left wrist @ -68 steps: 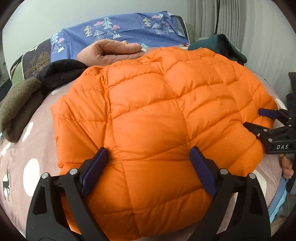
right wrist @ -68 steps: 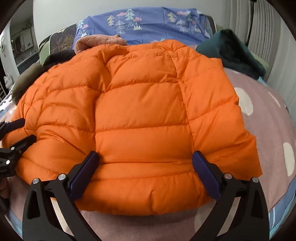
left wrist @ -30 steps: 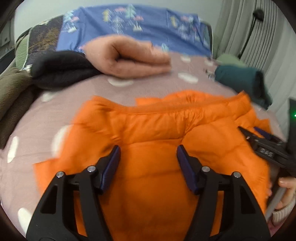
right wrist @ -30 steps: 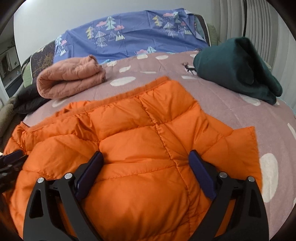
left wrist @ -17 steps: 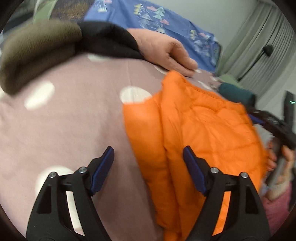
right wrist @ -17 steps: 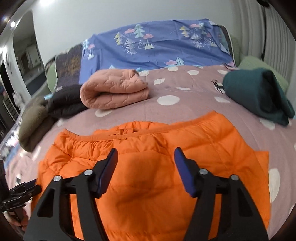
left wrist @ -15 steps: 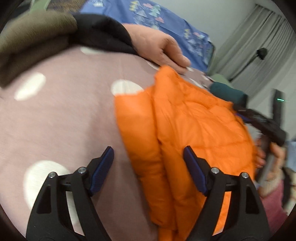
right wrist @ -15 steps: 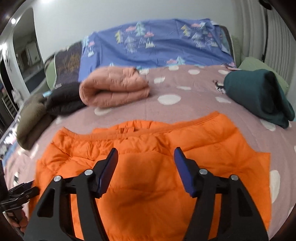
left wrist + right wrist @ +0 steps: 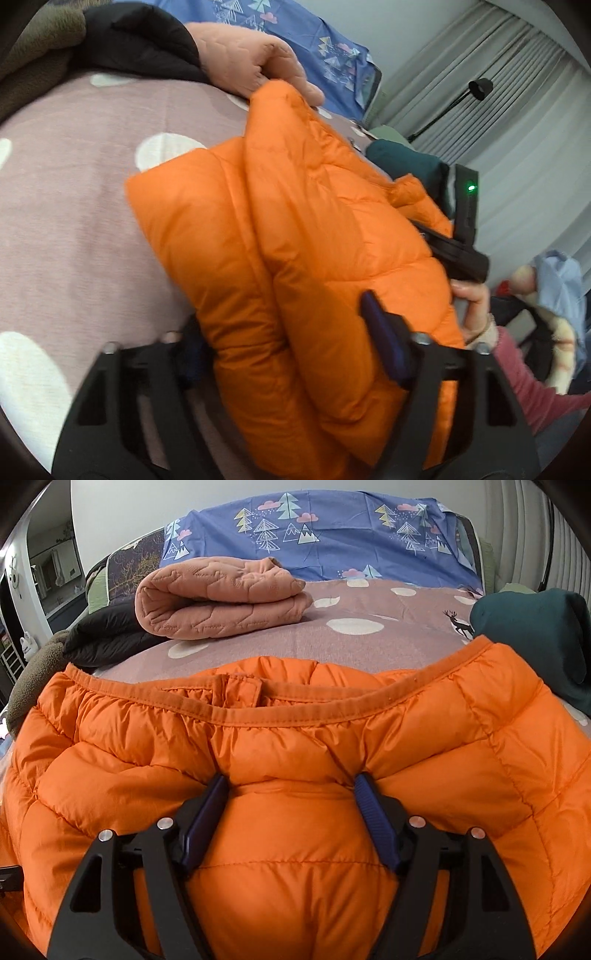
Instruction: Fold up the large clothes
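Your orange down jacket (image 9: 295, 849) lies folded on the spotted bed (image 9: 74, 184). The left gripper (image 9: 291, 354) has its jaws closing around the doubled edge; the right gripper (image 9: 291, 797) has its jaws easing apart, padding bulging between them. It's likely light, puffy and slippery: grip seams or hem.

Home bedroom. A bed with a mauve polka-dot and deer-print sheet (image 9: 388, 642) fills both views, a blue tree-print cover (image 9: 325, 535) at its head and folded garments, one a pink quilted piece (image 9: 218, 598), stacked along it. Pale pleated curtains (image 9: 517, 122) hang beside the bed, with a black lamp (image 9: 480, 86) in front of them.
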Tool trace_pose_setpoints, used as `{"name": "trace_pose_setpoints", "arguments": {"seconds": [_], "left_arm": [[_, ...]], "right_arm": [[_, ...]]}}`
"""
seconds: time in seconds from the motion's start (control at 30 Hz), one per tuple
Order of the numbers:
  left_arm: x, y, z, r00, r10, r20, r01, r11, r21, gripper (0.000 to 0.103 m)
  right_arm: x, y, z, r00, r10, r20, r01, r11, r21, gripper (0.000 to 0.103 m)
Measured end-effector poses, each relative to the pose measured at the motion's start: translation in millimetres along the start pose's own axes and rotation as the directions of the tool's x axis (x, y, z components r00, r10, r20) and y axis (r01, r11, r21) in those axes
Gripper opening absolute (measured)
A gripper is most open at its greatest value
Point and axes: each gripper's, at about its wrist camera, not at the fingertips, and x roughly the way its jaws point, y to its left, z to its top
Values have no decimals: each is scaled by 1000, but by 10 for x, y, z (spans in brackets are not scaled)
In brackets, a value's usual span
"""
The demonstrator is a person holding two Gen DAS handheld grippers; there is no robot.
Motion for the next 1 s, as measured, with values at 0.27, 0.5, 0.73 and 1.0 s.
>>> {"name": "trace_pose_setpoints", "arguments": {"seconds": [0.27, 0.5, 0.73, 1.0], "left_arm": [[-366, -686, 255, 993, -45, 106, 29, 988, 149, 29], [-159, -1594, 477, 995, -74, 63, 48, 939, 340, 28], [194, -2071, 540, 999, -38, 18, 27, 904, 426, 28], [84, -2054, 503, 992, 84, 95, -116, 898, 425, 28]], "right_arm": [[-12, -10, -10, 1000, 10, 7, -10, 1000, -1, 73], [-40, -58, -19, 999, 47, 18, -47, 999, 13, 73], [-57, -148, -3, 995, 99, 19, -99, 994, 53, 73], [-523, -228, 36, 987, 161, 4, -161, 987, -13, 68]]}}
